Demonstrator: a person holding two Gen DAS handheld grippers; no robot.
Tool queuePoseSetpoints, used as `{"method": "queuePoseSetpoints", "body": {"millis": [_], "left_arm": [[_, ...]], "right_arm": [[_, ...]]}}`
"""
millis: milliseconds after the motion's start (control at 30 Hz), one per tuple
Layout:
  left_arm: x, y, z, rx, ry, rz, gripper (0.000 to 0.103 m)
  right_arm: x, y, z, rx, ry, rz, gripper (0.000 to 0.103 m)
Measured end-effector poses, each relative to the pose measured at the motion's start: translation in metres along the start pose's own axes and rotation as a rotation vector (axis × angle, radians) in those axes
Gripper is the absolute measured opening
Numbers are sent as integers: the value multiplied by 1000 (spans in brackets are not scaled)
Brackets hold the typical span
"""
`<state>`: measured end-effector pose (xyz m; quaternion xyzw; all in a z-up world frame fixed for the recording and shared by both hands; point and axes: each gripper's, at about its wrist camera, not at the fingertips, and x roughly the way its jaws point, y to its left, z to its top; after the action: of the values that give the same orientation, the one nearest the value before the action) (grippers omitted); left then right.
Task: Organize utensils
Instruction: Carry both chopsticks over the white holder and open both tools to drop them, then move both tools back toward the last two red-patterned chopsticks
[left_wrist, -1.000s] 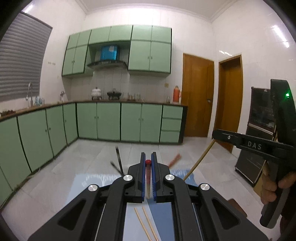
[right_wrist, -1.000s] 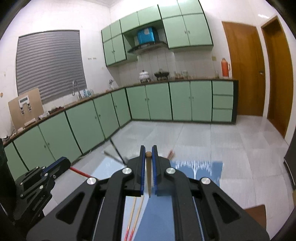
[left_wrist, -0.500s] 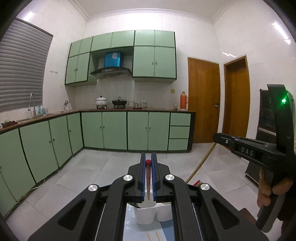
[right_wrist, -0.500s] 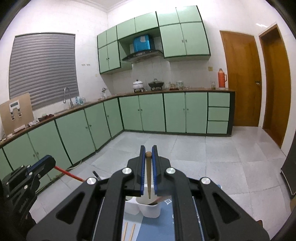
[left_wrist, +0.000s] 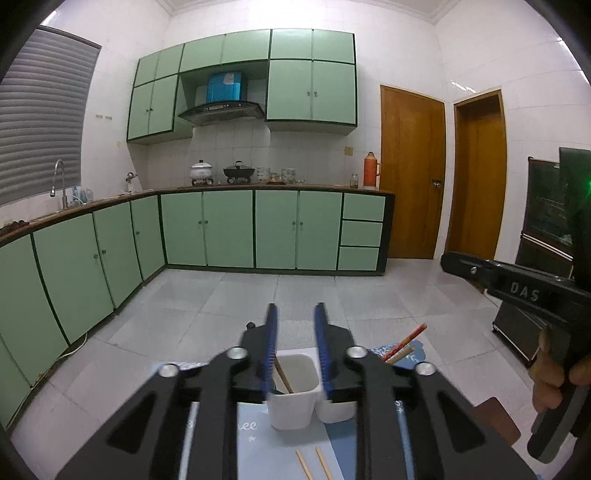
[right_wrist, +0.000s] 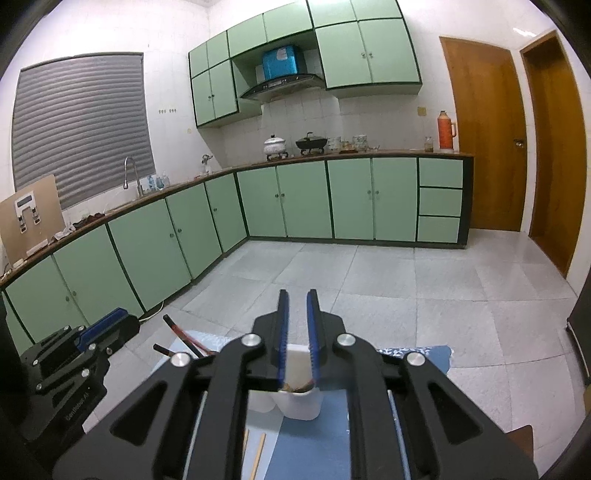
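A white utensil holder (left_wrist: 293, 391) with several compartments stands on a blue mat (left_wrist: 258, 443). My left gripper (left_wrist: 295, 336) is open and empty just above it; a wooden chopstick (left_wrist: 283, 378) leans inside the cup. Red chopsticks (left_wrist: 404, 341) stick out of the right compartment. My right gripper (right_wrist: 296, 325) is open and empty above the holder (right_wrist: 301, 402); dark-tipped red chopsticks (right_wrist: 183, 336) lean out to its left. Two wooden chopsticks (left_wrist: 314, 463) lie on the mat in front, which also show in the right wrist view (right_wrist: 256, 454).
The right gripper's body (left_wrist: 517, 291) and the hand holding it sit at the right of the left wrist view. The left gripper (right_wrist: 74, 350) shows at the left of the right wrist view. Green cabinets (left_wrist: 229, 229) and tiled floor lie beyond.
Both grippers have opened and let go of the chopsticks they held, the left a red-tipped one. The chopsticks now stand in the white holder.
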<state>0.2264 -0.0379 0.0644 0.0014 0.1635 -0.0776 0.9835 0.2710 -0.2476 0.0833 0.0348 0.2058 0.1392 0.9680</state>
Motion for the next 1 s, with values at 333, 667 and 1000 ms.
{"method": "queuePoseSetpoints", "body": {"millis": [333,667,1000], "left_arm": [[-47,6,-17,-19,-43,25,45],[-76,14,-80,-59,49,29,55],[-92,-1,-138,-54,142,-22,85]], "right_arm": [[-54,-10,-36,28,-56,-21,50],[-87,-3,-120,36,0,-51,63],[-96,16,-179,70,75,-63,94]]}}
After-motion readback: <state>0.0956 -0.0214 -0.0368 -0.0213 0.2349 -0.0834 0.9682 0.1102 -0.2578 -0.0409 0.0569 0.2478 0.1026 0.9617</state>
